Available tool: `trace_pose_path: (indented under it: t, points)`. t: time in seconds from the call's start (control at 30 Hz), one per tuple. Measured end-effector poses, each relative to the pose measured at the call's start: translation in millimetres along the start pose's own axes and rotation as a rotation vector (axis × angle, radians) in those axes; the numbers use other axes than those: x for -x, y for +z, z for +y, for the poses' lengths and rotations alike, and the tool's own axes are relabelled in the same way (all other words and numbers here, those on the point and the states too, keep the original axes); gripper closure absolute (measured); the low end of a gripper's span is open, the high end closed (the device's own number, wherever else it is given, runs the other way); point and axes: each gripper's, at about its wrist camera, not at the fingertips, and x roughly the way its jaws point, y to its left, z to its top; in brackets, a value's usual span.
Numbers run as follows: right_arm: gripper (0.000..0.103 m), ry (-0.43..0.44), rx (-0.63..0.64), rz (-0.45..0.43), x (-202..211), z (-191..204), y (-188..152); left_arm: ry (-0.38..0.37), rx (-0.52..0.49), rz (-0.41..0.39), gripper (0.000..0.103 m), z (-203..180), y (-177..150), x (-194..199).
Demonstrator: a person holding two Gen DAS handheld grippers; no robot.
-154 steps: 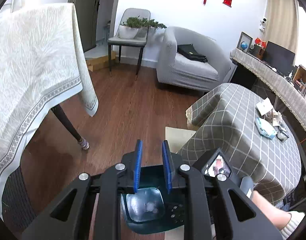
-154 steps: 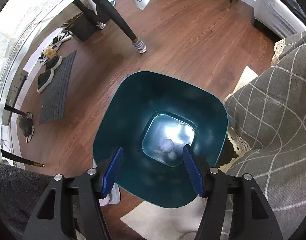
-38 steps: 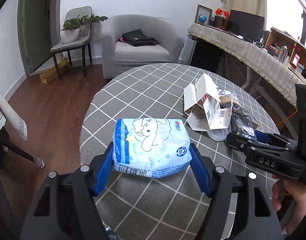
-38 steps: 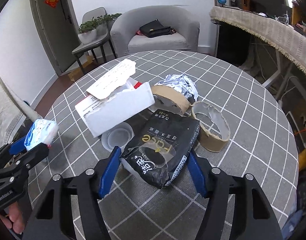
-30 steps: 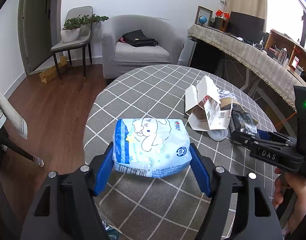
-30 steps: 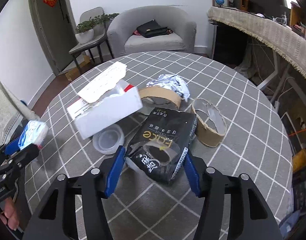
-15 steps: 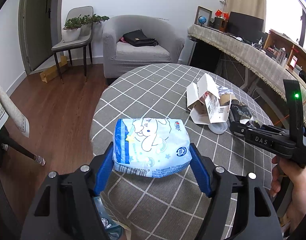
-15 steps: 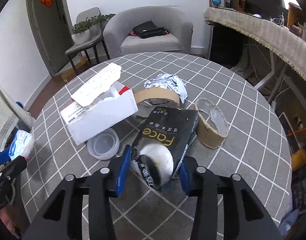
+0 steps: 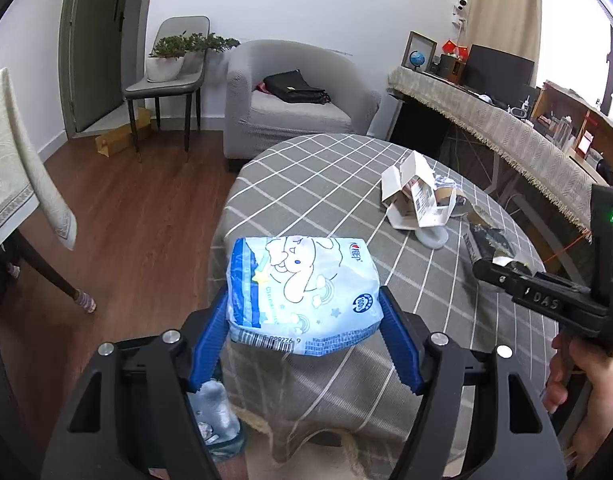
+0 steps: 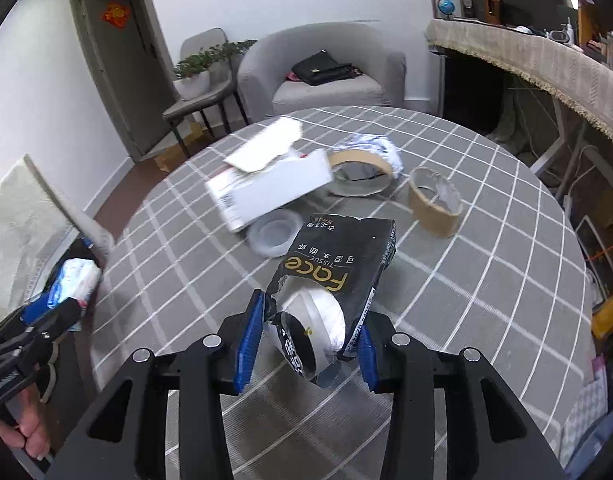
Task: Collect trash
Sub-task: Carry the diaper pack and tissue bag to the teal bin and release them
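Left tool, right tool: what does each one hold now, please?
Left tool: closed on the blue tissue pack.
Right tool: closed on the black tissue bag.

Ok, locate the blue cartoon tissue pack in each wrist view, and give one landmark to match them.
Left wrist: blue tissue pack at lower centre, clamped in the left tongs.
Right wrist: the same pack at the far left edge, small, beyond the table rim.
Shared landmark: grey armchair with the black bag.

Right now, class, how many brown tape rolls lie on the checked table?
2. One tape roll lies behind the white box, beside the crumpled paper. The other tape roll sits further right, apart, beyond the black tissue pack. The box may hide others.
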Motion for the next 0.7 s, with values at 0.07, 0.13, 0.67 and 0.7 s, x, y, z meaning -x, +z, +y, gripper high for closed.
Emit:
trace_pose_path:
  t: [0.07,0.13,0.67,0.7]
  points:
    - [0.061,0.019,0.020,-0.005,6,10,-3,0.014,0.009,-0.002,0.030,7,-5,7]
    - [0.061,0.037,0.026,-0.010,8,22,-7,0.022,0.015,-0.018,0.030,15,-8,15]
    - [0.061,0.204,0.146,-0.021,-1,124,-10,0.175,0.072,0.047,0.030,104,-37,24]
    - [0.061,0.215,0.154,-0.019,-3,131,-10,0.179,0.075,0.061,0.030,108,-41,21]
